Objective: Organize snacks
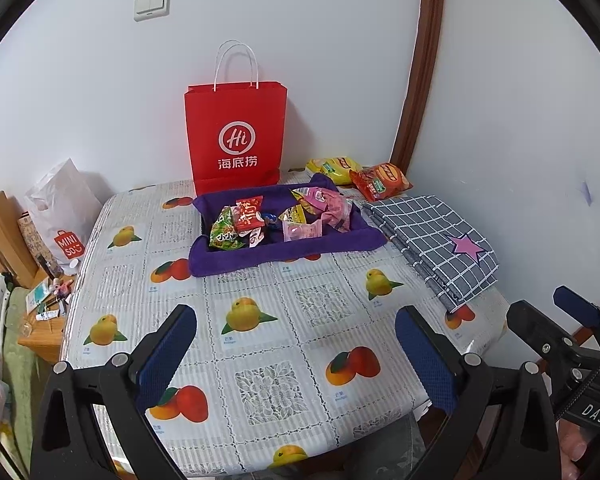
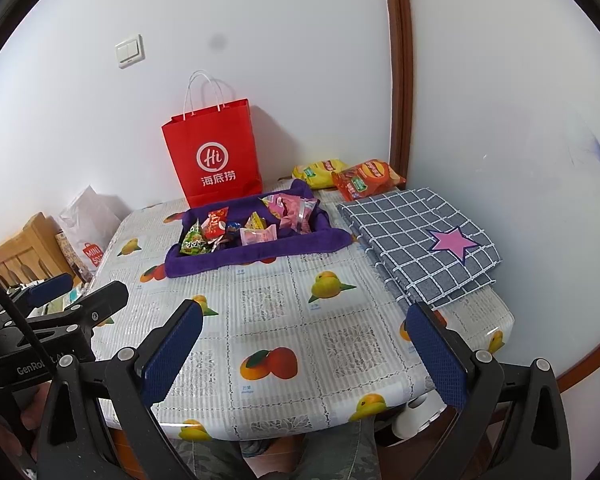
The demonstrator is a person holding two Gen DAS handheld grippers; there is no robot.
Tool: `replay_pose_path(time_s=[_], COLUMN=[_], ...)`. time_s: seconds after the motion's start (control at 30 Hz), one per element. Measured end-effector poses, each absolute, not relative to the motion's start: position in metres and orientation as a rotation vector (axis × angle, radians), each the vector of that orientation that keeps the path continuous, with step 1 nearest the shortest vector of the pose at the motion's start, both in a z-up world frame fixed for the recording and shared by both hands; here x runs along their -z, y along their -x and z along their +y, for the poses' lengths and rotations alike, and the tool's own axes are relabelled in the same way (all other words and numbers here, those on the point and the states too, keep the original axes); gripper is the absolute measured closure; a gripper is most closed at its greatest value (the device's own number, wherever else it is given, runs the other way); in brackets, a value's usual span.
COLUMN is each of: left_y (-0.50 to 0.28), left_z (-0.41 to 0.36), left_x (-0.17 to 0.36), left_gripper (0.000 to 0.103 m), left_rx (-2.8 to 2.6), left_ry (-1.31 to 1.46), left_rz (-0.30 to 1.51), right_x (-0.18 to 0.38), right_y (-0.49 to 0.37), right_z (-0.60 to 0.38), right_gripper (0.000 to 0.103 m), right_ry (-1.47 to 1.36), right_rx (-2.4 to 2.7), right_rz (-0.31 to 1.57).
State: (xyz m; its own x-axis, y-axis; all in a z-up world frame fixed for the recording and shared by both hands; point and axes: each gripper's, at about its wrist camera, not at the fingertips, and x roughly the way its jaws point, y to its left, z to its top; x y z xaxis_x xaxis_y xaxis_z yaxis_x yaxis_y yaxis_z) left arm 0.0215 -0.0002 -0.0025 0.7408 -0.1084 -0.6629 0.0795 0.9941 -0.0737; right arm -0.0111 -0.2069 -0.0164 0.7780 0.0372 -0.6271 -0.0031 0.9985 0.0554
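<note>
Crinkly foil snack packets (image 1: 276, 220) lie heaped in the purple tray (image 1: 220, 262) before the red bag (image 1: 236, 136): light, slippery, crushable; pinch an edge seam. Both grippers' jaws spread apart, empty.

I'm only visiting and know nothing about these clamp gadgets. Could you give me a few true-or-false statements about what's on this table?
1. The red paper bag stands upright against the wall behind the purple tray. True.
2. The purple tray holds no snacks. False: several wrapped snacks lie in it.
3. Two chip bags, the yellow chip bag and the orange chip bag, lie outside the tray. True.
4. The checked cloth covers the tray. False: it lies folded beside it.
5. The left gripper holds a snack. False: its jaws are open and empty, like those of the right gripper.
</note>
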Motion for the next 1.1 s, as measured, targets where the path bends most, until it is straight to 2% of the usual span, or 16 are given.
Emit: replay_pose_path(time_s=[1.1], left_y=[-0.0218], left_z=[-0.0019], left_x=[0.0006], left_gripper=[0.002], left_rx=[0.123], left_ry=[0.04], left_rz=[0.726], right_x=[0.0152], right_y=[0.0122], right_z=[-0.2045], right_gripper=[0.002], right_ry=[-0.051], right_rx=[-0.023], right_rz=[0.67])
